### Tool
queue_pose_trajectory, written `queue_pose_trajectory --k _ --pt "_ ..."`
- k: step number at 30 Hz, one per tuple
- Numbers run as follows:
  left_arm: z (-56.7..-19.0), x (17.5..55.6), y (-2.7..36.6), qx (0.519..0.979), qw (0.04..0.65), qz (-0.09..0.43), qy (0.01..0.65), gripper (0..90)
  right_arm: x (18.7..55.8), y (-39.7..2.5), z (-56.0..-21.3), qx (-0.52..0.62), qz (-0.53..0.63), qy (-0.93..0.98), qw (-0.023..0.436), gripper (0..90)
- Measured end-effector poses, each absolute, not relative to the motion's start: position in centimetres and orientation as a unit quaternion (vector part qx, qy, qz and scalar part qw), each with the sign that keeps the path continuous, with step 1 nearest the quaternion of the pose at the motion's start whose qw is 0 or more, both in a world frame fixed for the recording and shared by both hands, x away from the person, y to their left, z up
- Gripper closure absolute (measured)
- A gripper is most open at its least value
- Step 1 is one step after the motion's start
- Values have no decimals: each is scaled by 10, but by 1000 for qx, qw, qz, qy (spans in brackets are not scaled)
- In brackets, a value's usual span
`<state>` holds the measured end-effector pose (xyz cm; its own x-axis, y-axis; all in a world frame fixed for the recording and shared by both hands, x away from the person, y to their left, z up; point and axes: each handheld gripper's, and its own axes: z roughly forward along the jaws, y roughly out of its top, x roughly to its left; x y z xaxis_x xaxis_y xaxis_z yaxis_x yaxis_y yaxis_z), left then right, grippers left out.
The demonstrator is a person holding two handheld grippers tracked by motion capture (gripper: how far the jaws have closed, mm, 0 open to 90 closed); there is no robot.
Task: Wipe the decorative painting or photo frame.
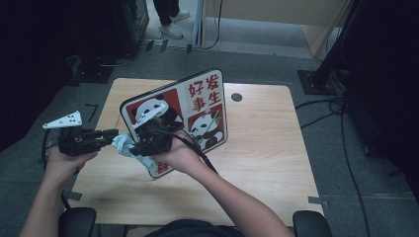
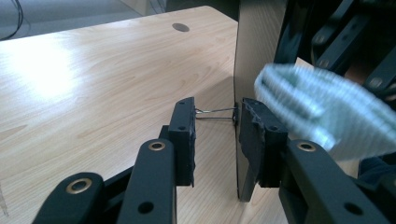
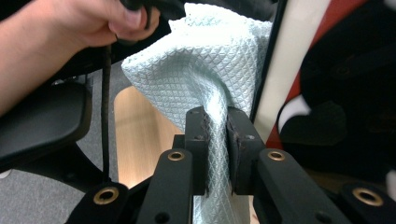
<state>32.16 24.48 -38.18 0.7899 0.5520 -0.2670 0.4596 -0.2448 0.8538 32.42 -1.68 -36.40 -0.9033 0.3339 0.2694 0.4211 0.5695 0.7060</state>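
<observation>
the right gripper point(image 3: 215, 140) had its jaws pinched tight on a pale blue cloth point(image 3: 205, 70), held against the lower left of a panda picture board point(image 1: 197, 106) above the wooden table point(image 1: 267, 148). the left gripper point(image 2: 215, 126) reached in from the side, its jaws part open around the board's thin edge point(image 2: 240, 74), with a wire clip between them; whether they truly bore on the panel was hard to tell. the cloth looked light, soft and floppy, likely to bunch, best pinched at a gathered fold as here. the board appeared stiff, flat and smooth-faced, probably slippery, best taken by its rim. it stood near upright, its printed face toward the person, its long axis running left to right and rising toward the far right corner.
</observation>
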Motion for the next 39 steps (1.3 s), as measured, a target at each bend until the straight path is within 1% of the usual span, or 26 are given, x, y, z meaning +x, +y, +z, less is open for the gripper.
queue_pose_trajectory --k 16,18,21,24,39 --pt "-377 319 239 791 525 44 311 633 314 -23 -405 -216 -404 -887 62 811" --pt "-375 318 238 792 525 42 308 617 313 -25 -412 -214 -405 -887 64 811" --pt "-372 316 235 791 533 43 298 564 312 -26 -420 -214 -403 -887 66 811" --pt "-368 314 231 793 534 44 289 540 309 -28 -428 -216 -404 -887 65 811" --pt "-364 313 216 800 535 35 271 531 301 -34 -467 -220 -393 -890 75 811"
